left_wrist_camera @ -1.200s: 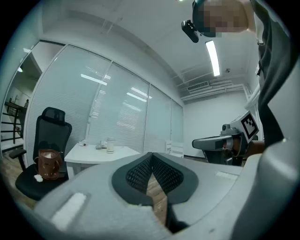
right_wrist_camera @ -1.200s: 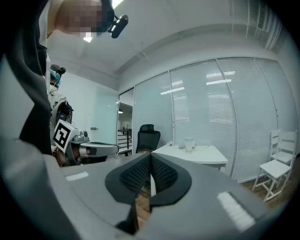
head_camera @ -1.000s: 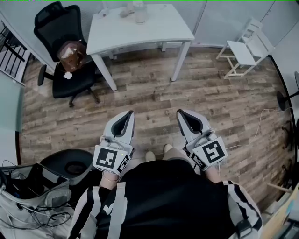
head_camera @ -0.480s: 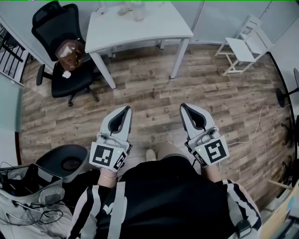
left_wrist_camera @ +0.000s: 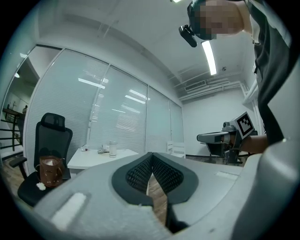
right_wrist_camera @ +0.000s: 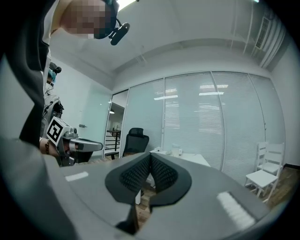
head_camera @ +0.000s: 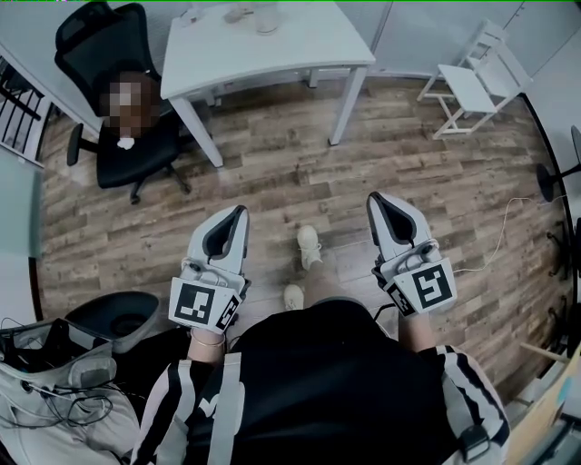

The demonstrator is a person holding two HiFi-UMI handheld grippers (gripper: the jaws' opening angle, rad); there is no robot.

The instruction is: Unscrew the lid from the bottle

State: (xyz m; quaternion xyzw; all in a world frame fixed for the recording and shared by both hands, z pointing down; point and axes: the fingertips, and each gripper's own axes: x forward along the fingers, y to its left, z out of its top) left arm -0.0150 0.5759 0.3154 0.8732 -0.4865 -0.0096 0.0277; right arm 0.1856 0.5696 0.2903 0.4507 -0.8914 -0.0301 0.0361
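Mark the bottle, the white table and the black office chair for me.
bottle (left_wrist_camera: 113, 149), left gripper view, its body.
white table (head_camera: 272, 59), head view, bare part of top.
black office chair (head_camera: 91, 36), head view, backrest.

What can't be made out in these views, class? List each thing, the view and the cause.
- Bottle on the white table: head view, partly cut off at the top edge; gripper views, too small to see its lid.
- Brown item on black chair: head view, mosaic patch covers it.
- Small things beside it: too small to identify.
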